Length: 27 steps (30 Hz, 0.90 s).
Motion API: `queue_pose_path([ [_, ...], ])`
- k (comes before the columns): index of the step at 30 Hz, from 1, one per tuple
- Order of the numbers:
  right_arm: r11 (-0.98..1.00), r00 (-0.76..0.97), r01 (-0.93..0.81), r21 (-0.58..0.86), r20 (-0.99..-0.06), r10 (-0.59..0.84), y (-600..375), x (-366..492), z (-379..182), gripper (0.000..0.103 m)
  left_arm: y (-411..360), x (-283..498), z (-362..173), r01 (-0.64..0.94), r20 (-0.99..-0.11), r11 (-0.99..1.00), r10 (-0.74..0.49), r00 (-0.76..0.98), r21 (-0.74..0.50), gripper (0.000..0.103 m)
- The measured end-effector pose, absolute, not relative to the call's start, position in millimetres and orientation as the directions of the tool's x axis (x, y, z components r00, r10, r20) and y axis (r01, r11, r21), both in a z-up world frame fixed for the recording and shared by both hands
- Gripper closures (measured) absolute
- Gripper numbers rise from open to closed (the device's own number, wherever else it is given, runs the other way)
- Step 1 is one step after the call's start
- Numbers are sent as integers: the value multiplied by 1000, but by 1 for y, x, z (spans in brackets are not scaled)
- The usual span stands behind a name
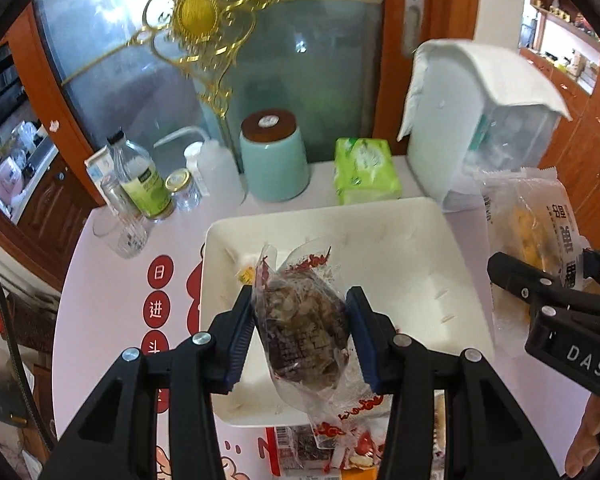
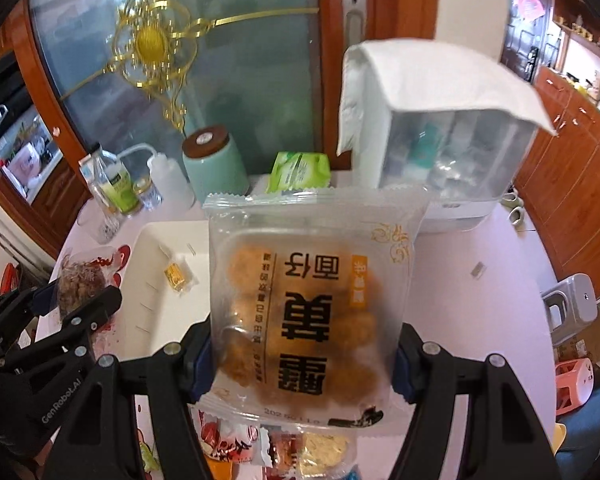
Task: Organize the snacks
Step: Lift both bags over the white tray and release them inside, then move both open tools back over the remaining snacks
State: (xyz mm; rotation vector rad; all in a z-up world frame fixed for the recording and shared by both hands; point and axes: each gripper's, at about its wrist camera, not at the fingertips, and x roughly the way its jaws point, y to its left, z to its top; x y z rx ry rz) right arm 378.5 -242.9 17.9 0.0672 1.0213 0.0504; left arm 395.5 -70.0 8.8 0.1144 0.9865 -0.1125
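Above tray, both claws tilted downward

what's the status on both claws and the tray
Left claw shut on clear-wrapped brown snack. Right claw shut on frosted cookie pack. White square tray nearly bare, unobstructed.

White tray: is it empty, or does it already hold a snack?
Nearly empty: the white tray holds one small yellow packet.
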Motion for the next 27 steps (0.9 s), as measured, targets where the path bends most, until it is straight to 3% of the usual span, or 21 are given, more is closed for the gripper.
queue_pose_path([
  [5, 994, 473, -34, 104, -874, 108, -232, 398, -5, 32, -66, 407, -11, 138, -853, 989, -28, 520, 52, 59],
  [7, 992, 455, -33, 125, -881, 126, -230, 404, -13, 30, -66, 409, -16, 145, -855, 987, -21, 518, 63, 46],
  [9, 987, 428, -34, 155, -890, 155, -226, 409, -24, 26, -64, 410, -22, 133, -860, 987, 6, 511, 85, 22],
  [11, 988, 420, -19, 155, -895, 149, -225, 412, -30, 23, -59, 410, -26, 138, -866, 988, -12, 500, 65, 9],
  [17, 979, 421, 12, 205, -889, 181, -228, 411, -33, 22, -52, 407, -39, 131, -881, 989, -7, 473, 62, 9],
  [27, 987, 451, -34, 159, -879, 157, -219, 394, -11, 22, -59, 388, -32, 159, -880, 985, -17, 475, 66, 9],
])
